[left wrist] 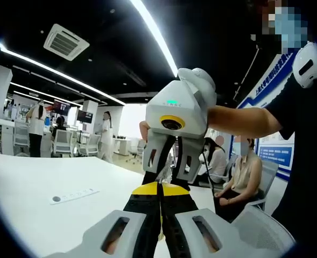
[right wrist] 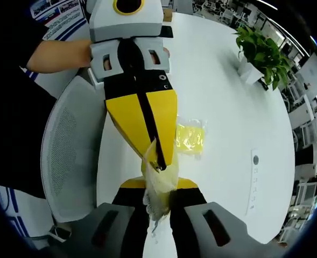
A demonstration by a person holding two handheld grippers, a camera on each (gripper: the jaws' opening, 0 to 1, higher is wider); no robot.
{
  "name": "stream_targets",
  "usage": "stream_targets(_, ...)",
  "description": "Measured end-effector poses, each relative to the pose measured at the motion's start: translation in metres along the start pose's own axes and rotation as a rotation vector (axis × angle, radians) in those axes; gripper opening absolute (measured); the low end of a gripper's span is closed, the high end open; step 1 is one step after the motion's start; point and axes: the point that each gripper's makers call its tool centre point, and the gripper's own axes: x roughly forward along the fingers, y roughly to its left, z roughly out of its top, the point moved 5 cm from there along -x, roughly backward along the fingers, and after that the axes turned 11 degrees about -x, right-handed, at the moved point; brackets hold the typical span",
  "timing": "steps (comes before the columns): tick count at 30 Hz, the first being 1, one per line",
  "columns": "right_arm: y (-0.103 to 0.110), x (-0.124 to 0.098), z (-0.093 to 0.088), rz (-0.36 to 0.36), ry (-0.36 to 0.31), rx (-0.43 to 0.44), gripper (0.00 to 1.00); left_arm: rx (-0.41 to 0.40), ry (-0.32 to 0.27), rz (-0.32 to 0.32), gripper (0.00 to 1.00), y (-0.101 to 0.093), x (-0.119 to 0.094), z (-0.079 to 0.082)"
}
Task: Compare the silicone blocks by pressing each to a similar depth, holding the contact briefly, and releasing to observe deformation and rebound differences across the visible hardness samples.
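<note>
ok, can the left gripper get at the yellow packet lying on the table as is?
Probably not yet: the left gripper and right gripper both look clamped on a clear bag, above the yellow packet. The table around it looks unobstructed.

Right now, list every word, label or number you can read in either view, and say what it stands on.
None reads.
Blue-and-white wall poster: print blurred.
Posters past the white table: lines too small.
Yellow bag on the table: no legible print.
White strip: marks too small.
</note>
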Motion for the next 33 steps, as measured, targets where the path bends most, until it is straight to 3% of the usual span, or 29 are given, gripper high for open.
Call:
stream_targets(12,0.004,0.006,-0.003,0.005,0.029,-0.046,0.04,-0.005,0.023,0.002,0.00,-0.001,0.000,-0.007)
stream_targets(33,0.013,0.001,-0.013,0.031,0.032,-0.020,0.03,0.027,0.068,-0.020,0.00,-0.006,0.011,-0.009)
